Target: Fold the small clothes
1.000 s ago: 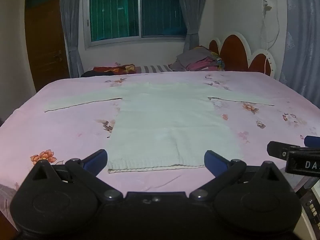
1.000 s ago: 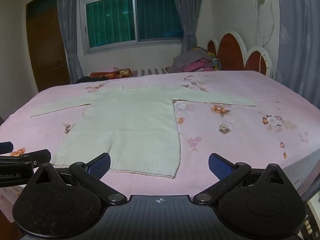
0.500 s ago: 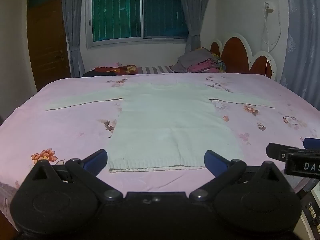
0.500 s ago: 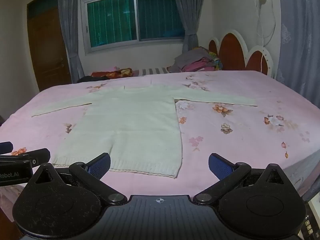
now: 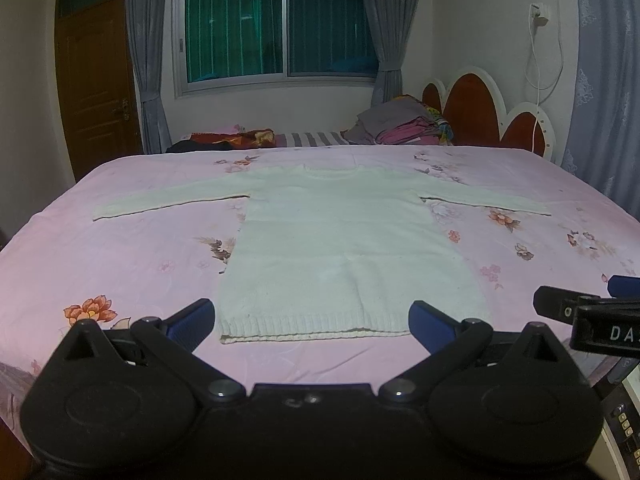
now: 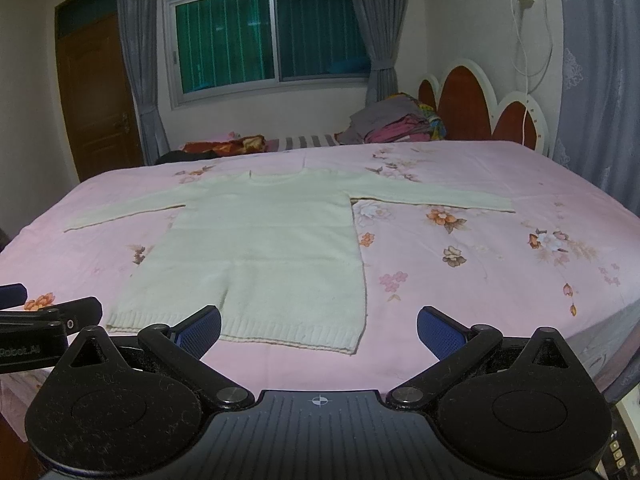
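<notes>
A pale cream knitted sweater (image 5: pixel 344 248) (image 6: pixel 264 248) lies flat on the pink floral bed, both sleeves spread sideways and its ribbed hem nearest me. My left gripper (image 5: pixel 312 320) hovers open just short of the hem, which spans the gap between its blue pads. My right gripper (image 6: pixel 320 330) is open too, near the hem's right corner, and holds nothing. Each gripper's tip shows at the edge of the other's view.
The pink bed sheet (image 5: pixel 120 264) has bare room on both sides of the sweater. A pile of folded clothes (image 5: pixel 400 128) sits by the red headboard (image 5: pixel 472 116). A window, curtains and a brown door (image 5: pixel 96 84) stand behind the bed.
Both views have tilted slightly downward, so the sweater sits a touch higher in the frames. The sweater itself has not moved and both grippers stay open.
</notes>
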The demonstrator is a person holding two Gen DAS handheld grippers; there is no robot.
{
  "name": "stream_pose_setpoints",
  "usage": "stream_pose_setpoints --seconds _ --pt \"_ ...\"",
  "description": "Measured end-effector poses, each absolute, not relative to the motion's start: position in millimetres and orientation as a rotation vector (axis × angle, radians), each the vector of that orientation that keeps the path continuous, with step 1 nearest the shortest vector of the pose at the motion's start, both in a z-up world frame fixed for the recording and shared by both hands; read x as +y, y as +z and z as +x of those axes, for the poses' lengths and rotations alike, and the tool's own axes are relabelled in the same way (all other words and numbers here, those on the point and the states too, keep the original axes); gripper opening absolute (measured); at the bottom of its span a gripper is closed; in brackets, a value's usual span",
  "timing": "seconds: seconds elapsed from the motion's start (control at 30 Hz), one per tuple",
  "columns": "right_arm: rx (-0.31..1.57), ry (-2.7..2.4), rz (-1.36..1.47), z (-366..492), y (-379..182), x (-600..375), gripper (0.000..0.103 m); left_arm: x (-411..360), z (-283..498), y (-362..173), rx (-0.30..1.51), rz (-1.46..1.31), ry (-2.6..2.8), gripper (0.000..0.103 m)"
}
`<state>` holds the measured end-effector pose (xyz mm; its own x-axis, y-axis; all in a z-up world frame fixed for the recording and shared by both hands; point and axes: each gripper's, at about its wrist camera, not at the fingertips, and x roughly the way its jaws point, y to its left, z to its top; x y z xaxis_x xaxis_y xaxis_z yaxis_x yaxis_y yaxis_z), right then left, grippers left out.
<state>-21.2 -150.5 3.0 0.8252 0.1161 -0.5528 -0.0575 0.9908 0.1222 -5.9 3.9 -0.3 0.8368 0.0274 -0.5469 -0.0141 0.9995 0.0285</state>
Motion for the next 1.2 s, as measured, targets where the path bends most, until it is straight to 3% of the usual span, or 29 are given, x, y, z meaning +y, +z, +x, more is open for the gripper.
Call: stream_pose_setpoints --seconds 1.2 --pt "0.590 0.095 0.098 -24.2 6.9 -146.4 0.103 9.0 -5.2 -0.7 0.578 0.023 0.028 0.103"
